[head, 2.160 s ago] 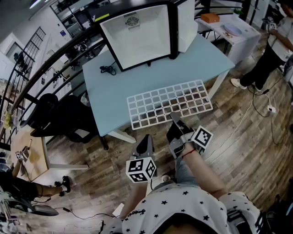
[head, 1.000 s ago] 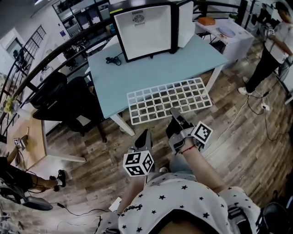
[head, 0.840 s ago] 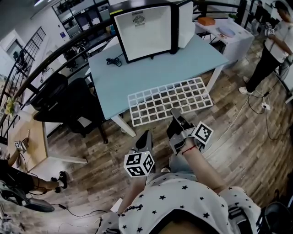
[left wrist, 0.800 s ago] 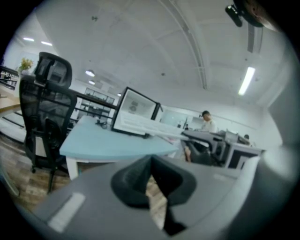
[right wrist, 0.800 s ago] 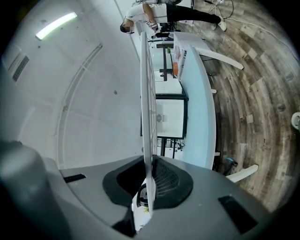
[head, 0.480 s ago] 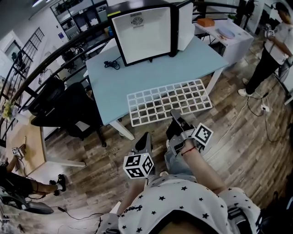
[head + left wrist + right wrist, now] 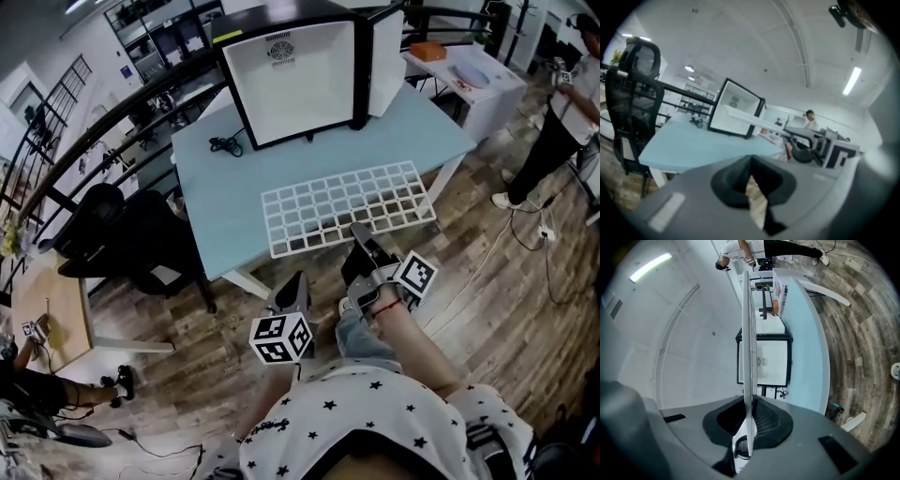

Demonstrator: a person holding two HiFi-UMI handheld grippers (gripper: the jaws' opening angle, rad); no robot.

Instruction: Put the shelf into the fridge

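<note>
The white wire grid shelf [image 7: 347,206] lies flat over the near part of the light blue table [image 7: 225,187]. My right gripper [image 7: 361,239] is shut on the middle of its near edge. In the right gripper view the shelf [image 7: 747,333] shows edge-on as a thin white line clamped between the pads [image 7: 761,420]. The open fridge [image 7: 295,80], white inside with a black frame, stands at the table's far side, facing me. My left gripper [image 7: 298,283] hangs below the table's near edge, shut and empty, with the fridge [image 7: 736,110] ahead of it.
A black office chair [image 7: 122,234] stands left of the table. A black cable [image 7: 223,143] lies beside the fridge. At the back right are a white table [image 7: 473,66] with an orange box [image 7: 429,51], and a person [image 7: 562,112]. The floor is wood.
The shelf stays in my right gripper over the table's near edge. The left gripper has barely moved. The head view has shifted a little, and the fridge now looks slightly larger.
</note>
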